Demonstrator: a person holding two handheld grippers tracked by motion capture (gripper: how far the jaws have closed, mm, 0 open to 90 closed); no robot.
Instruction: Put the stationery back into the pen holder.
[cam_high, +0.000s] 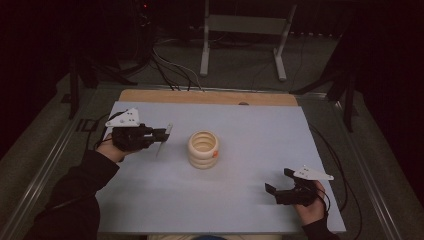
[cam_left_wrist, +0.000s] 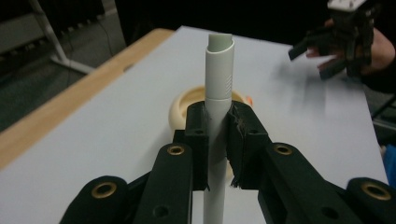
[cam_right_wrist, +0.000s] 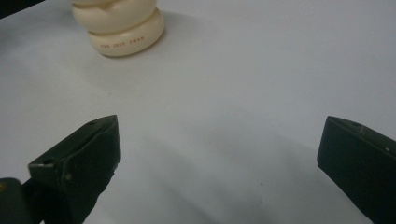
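A cream holder made of stacked rings (cam_high: 203, 149) stands near the middle of the pale blue mat (cam_high: 250, 130). It has an orange spot on its side and small red lettering low on it (cam_right_wrist: 122, 45). My left gripper (cam_high: 165, 134) is to the holder's left, shut on a white pen (cam_high: 164, 138). In the left gripper view the white pen (cam_left_wrist: 218, 84) stands upright between the pads, with the holder (cam_left_wrist: 184, 105) just behind it. My right gripper (cam_high: 277, 181) rests open at the front right. Its jaws stand wide apart over bare mat (cam_right_wrist: 224, 140).
A wooden table edge (cam_high: 210, 96) shows beyond the mat. Behind the table stand a grey metal frame (cam_high: 245, 30) and loose cables (cam_high: 170, 70) on the floor. Metal rails (cam_high: 45, 170) run along both sides of the table.
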